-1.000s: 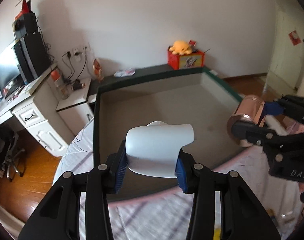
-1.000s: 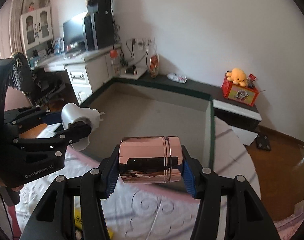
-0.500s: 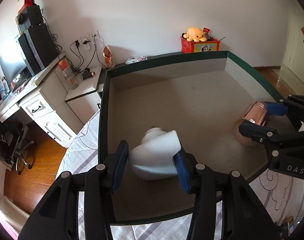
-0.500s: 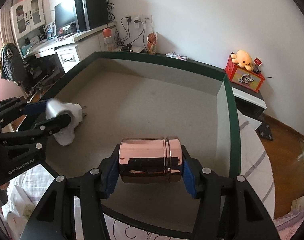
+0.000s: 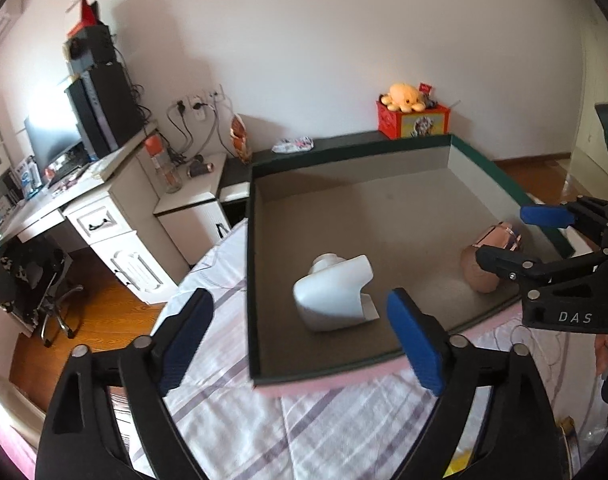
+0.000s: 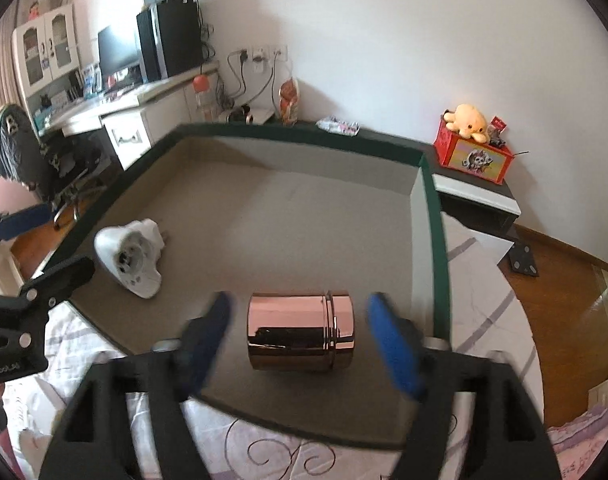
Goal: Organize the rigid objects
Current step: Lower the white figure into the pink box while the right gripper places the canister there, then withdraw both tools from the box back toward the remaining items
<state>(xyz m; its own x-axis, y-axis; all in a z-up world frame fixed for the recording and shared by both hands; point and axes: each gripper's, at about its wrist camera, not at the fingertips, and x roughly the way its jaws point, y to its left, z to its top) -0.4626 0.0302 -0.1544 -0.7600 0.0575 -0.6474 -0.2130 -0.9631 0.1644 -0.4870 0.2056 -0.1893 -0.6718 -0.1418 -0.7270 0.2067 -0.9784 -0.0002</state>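
A white plastic housing (image 5: 334,294) (image 6: 131,255) lies on the floor of a large shallow green-rimmed box (image 5: 251,264) (image 6: 435,248) on the bed. My left gripper (image 5: 299,320) hangs just in front of it, jaws opening, both blue pads clear of it. A shiny copper-coloured canister (image 6: 301,332) (image 5: 490,254) lies on its side near the box's front right. My right gripper (image 6: 299,330) straddles it, jaws opening, with a gap on each side between pad and canister.
The box rests on a striped and pink bedspread (image 5: 231,400). Behind it stand a white desk (image 5: 103,208) with a monitor and speakers, a low dark shelf (image 6: 476,196) and a red box with a yellow plush octopus (image 6: 470,120). An office chair (image 5: 43,292) stands on the wooden floor at left.
Both grippers brought their objects down into the box, then let go. The white housing and the copper canister now lie on the box floor, and both pairs of jaws have spread wide.
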